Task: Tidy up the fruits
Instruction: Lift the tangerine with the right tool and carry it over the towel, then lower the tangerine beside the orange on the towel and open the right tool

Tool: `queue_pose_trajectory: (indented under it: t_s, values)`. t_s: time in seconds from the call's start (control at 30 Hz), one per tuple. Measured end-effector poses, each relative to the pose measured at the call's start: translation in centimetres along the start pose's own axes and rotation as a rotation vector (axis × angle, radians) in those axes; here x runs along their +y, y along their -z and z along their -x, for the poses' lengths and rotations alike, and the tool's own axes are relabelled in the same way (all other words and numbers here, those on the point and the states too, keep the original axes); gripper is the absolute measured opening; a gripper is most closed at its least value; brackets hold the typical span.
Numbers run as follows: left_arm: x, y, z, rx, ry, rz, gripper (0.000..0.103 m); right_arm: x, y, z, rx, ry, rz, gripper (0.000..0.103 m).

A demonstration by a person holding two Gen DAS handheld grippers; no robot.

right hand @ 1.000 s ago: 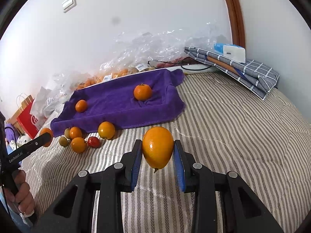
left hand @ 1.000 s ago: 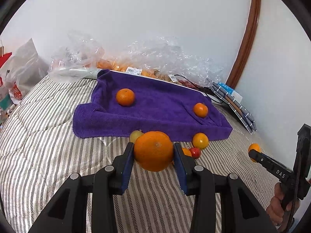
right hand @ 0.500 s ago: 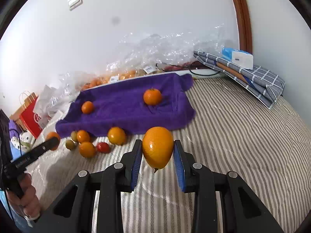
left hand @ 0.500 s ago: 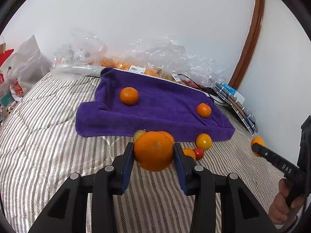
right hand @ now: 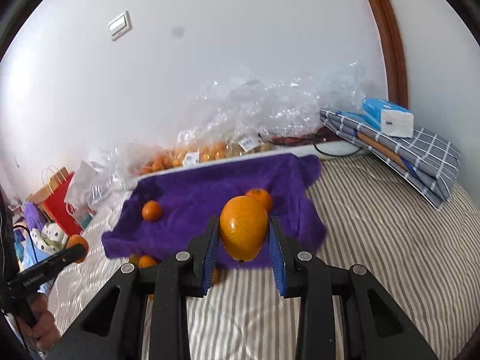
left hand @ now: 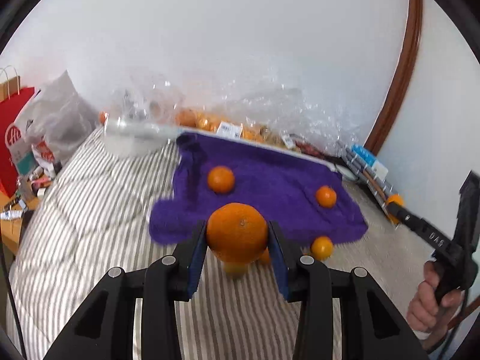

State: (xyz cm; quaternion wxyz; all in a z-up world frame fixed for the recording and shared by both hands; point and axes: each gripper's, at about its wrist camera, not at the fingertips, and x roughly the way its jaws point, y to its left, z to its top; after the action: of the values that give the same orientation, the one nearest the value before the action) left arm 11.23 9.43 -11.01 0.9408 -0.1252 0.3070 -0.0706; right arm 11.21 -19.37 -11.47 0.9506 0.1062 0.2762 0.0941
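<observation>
My left gripper [left hand: 237, 235] is shut on a round orange [left hand: 237, 231], held above the striped bed just in front of the purple towel [left hand: 270, 180]. My right gripper [right hand: 243, 235] is shut on an oval orange fruit [right hand: 243, 228], held over the towel's [right hand: 210, 186] near edge. Two small oranges [left hand: 221, 179] [left hand: 325, 196] lie on the towel. Several loose small fruits [left hand: 322, 247] lie on the bed by the towel's front edge, partly hidden behind my fingers. The right gripper with its fruit also shows at the right of the left wrist view [left hand: 395, 202].
Clear plastic bags of oranges [right hand: 210, 150] lie along the wall behind the towel. A folded checked cloth [right hand: 405, 156] with a blue tissue pack [right hand: 387, 117] sits at the right. A red paper bag [left hand: 12, 138] and clutter stand left of the bed.
Both grippers have risen and moved forward towards the towel, each still holding its fruit. The towel and loose fruits now sit nearer and lower in both views.
</observation>
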Motion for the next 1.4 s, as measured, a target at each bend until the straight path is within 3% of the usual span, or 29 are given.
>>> queue_pose_trajectory:
  t_s: [0.17,0.37,0.63,0.83,1.17,1.4]
  values:
    - [-0.2,-3.3,-2.0,-0.013,-0.039,-0.016,0.038,0.1,-1.9,-1.7,-0.021,-0.008,0.004,0.032]
    - [0.0,-5.6,-5.7,-0.024,-0.025,0.02,0.038,-0.1,-4.6,-4.6,-0.014,0.002,0.03,0.032]
    - [1.5,-4.1,-10.0,0.045,-0.033,0.049,0.038,-2.1,-2.7,-8.6,0.078,-0.01,0.007,0.032]
    - [2.8,-3.9,-10.2,0.035,-0.008,0.083,0.038,-2.5,-2.3,-8.6,0.079,-0.023,0.006,0.032]
    - [1.6,-3.2,-11.3,0.094,0.028,0.051,0.038,-1.0,-1.1,-10.8,0.186,-0.014,0.077,0.032]
    - [1.9,-2.8,-12.6,0.149,0.009,0.074,0.038,-0.5,-0.4,-12.0,0.255,0.009,0.104,0.032]
